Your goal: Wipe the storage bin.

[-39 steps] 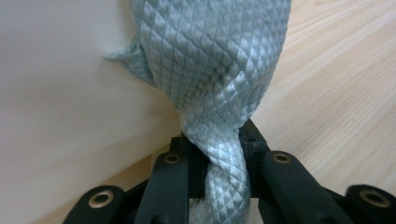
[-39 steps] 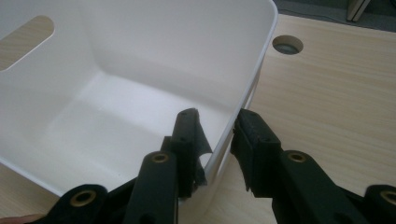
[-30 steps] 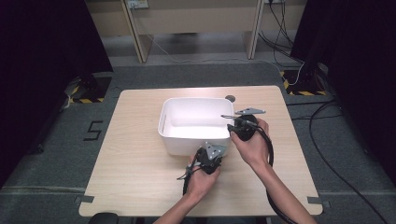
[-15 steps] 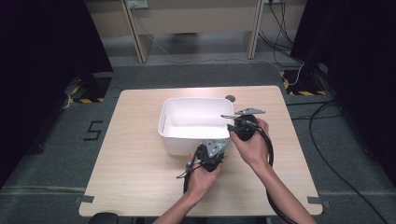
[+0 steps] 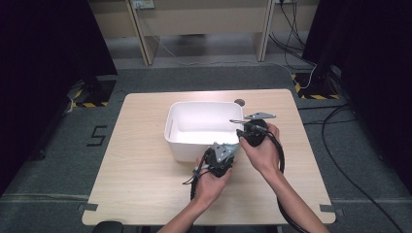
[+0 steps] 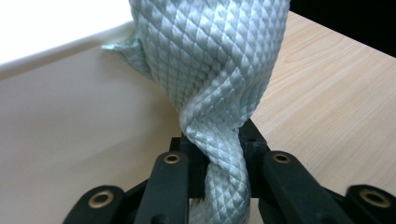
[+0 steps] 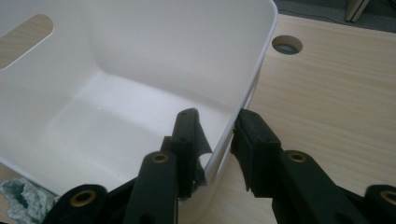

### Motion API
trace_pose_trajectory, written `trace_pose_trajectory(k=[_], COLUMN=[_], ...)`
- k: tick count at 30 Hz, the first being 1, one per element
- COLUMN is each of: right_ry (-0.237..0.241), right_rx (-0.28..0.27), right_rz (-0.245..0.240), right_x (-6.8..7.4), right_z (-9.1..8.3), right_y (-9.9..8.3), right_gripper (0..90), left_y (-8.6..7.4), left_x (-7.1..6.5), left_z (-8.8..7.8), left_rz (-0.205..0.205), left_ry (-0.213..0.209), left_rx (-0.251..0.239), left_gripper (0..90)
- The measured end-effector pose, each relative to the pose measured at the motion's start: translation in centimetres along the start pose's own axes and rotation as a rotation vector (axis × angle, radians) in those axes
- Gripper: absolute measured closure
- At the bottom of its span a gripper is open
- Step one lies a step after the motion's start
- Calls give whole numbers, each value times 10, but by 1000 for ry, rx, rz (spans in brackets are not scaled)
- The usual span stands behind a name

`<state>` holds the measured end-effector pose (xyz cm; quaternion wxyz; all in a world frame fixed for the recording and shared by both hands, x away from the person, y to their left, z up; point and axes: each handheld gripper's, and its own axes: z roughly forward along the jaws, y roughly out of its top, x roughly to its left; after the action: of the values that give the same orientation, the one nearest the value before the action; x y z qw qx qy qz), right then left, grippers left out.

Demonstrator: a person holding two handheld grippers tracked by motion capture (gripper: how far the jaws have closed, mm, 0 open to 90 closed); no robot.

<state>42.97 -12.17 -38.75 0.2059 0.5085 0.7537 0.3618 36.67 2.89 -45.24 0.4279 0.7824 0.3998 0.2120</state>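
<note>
Between left jaws, twisted cloth point(image 6: 210, 93), pinched.

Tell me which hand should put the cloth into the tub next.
Left. Its tongs are already shut on the cloth, right beside the tub. The right tongs straddle the tub's wall, likely steadying it, so that hand seems best left where it is.

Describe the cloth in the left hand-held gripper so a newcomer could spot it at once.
Start at the wooden table and find the white plastic bin at its middle. Just outside the bin's near wall, the left hand-held gripper is shut on a cloth, which stands up twisted from its jaws. It is the only soft thing there: pale green fabric with a quilted diamond weave, unlike the smooth bin and the wood.
</note>
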Motion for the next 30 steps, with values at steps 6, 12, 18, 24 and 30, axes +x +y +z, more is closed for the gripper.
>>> trace_pose_trajectory(k=[6,12,18,24,30], right_ry=[1,1,2,2,1], right_rx=[0,0,0,1,1], right_rz=[0,2,4,5,4], right_x=[0,0,0,0,0], right_z=[0,0,0,0,0], right_y=[0,0,0,0,0], right_gripper=[698,698,698,697,697], left_y=[1,2,4,7,9], left_x=[0,0,-1,-3,-5], left_z=[0,-1,-2,-3,0], left_rz=[2,9,14,23,26], left_ry=[-4,-10,-12,-18,-28], left_rx=[-4,-9,-18,-25,-24], left_gripper=[772,772,772,771,771])
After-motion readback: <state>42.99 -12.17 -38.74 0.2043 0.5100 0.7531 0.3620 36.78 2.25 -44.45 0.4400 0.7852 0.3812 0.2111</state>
